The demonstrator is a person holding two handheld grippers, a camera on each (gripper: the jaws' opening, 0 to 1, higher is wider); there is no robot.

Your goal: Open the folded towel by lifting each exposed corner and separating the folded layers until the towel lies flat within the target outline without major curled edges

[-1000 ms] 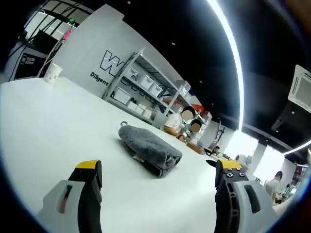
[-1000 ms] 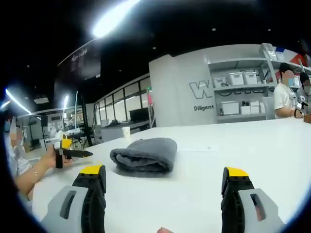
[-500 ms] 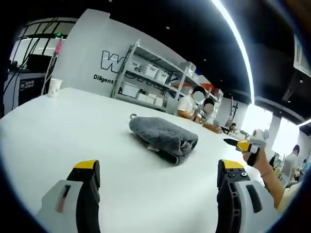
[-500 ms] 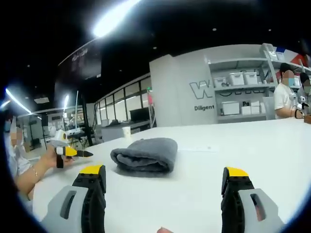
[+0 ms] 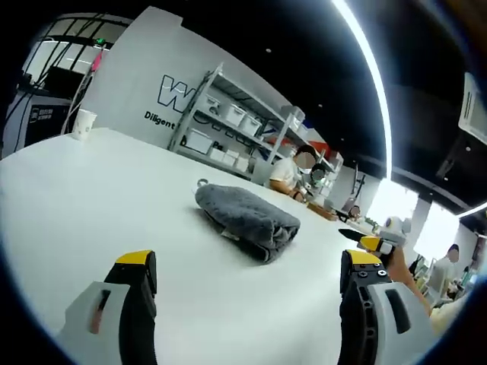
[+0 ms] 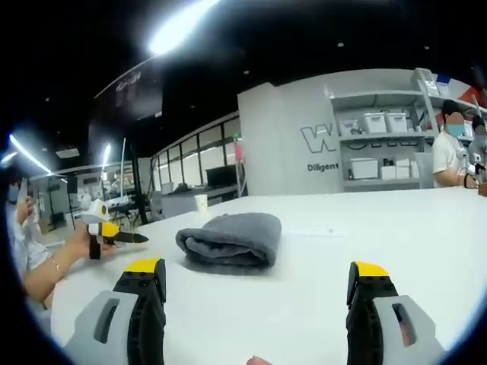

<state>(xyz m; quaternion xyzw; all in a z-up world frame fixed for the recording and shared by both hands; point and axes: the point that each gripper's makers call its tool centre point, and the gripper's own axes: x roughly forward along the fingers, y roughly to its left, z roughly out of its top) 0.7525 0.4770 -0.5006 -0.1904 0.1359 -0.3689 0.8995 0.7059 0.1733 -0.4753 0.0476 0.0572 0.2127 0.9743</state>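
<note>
Nothing on the table has shifted: one folded grey terry towel (image 5: 245,215) (image 6: 229,240) lies at twelve o'clock on the white table (image 5: 91,190). My left gripper (image 5: 242,285) and right gripper (image 6: 257,285) gape wide, empty.

Dark grey towel (image 5: 245,217) on a white table (image 5: 76,182) (yellow-tipped grey fingers (image 6: 144,268) below).

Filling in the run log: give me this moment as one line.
towel: folded, on table | left gripper: open, short of towel | right gripper: open, short of towel | step: unfolding not begun
</note>
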